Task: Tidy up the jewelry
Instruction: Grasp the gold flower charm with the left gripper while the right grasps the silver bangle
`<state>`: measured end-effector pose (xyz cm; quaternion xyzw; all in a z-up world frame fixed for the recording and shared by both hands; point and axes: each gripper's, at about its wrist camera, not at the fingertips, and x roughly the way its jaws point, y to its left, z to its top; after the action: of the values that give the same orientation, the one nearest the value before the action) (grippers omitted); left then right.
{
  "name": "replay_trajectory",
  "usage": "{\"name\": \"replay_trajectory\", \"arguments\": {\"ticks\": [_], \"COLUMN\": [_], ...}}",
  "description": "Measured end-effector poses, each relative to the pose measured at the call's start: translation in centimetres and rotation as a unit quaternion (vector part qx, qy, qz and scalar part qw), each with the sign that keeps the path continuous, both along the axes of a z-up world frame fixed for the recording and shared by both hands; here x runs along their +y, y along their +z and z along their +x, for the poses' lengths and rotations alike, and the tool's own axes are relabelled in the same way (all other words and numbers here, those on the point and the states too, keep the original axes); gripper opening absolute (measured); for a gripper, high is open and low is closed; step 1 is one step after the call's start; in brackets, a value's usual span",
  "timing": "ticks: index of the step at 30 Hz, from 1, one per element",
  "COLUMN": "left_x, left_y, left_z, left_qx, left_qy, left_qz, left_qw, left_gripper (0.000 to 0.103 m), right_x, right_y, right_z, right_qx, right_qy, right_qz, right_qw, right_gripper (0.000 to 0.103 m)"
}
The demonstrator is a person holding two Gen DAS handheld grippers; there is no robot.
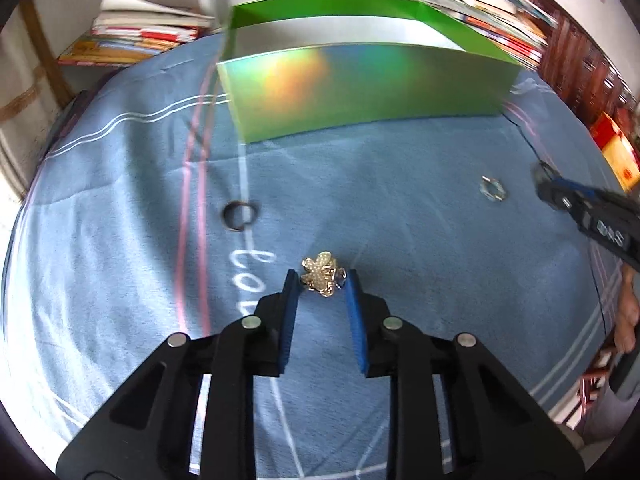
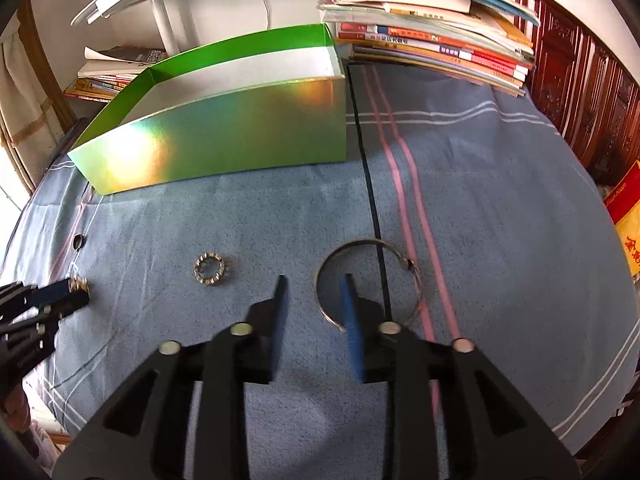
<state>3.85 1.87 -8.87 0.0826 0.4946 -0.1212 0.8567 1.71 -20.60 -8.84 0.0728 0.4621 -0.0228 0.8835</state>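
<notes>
A gold flower-shaped ring (image 1: 320, 278) lies on the blue striped cloth (image 1: 400, 208), and my left gripper (image 1: 322, 280) is shut on it, both blue pads against its sides. In the right wrist view the same grip shows at the far left, the left gripper (image 2: 78, 286) low over the cloth. My right gripper (image 2: 314, 280) is open above a large silver open bangle (image 2: 414, 276). Its right finger overlaps the bangle's left arc, and the pads do not press on it. A small sparkly ring (image 2: 209, 270) and a dark ring (image 2: 79, 241) lie loose on the cloth.
An open green box (image 2: 224, 140) with a shiny front wall stands at the back of the cloth. Stacks of books (image 2: 432, 40) rise behind it and at the back left (image 1: 136, 36). A red and yellow book (image 2: 628, 216) lies at the right edge.
</notes>
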Motion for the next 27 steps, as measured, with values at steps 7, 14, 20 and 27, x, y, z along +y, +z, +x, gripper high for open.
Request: {"name": "replay_trajectory", "arguments": {"ticks": [7,14,20,27], "left_x": [-0.3,-0.3,-0.1,-0.8], "left_y": [0.0,0.0,0.1,0.0], "left_z": [0.0,-0.2,-0.3,0.0], "left_qx": [0.0,0.003,0.0,-0.003], "left_qy": [-0.009,-0.01,-0.007,-0.012], "left_qz": [-0.001,-0.009,-0.009,-0.004], "left_qw": [1.0,0.9999,0.9999,0.9999], "left_gripper": [0.031,0.036,0.037,0.037], "right_x": [-0.1,1.2,2.3,1.9], "right_y": [-0.3,-0.1,0.3,-0.1], "right_z": [-0.4,-0.3,-0.5,-0.3], "right_qx": [0.002,0.005,-0.001,0.006], "right_qy": [0.001,0.025,0.048,0.027], "right_qz": [0.001,0.016,0.018,0.0], "right_qw": [1.0,1.0,0.999,1.0], "right_gripper": [0.032,0.032,0.033,0.033]}}
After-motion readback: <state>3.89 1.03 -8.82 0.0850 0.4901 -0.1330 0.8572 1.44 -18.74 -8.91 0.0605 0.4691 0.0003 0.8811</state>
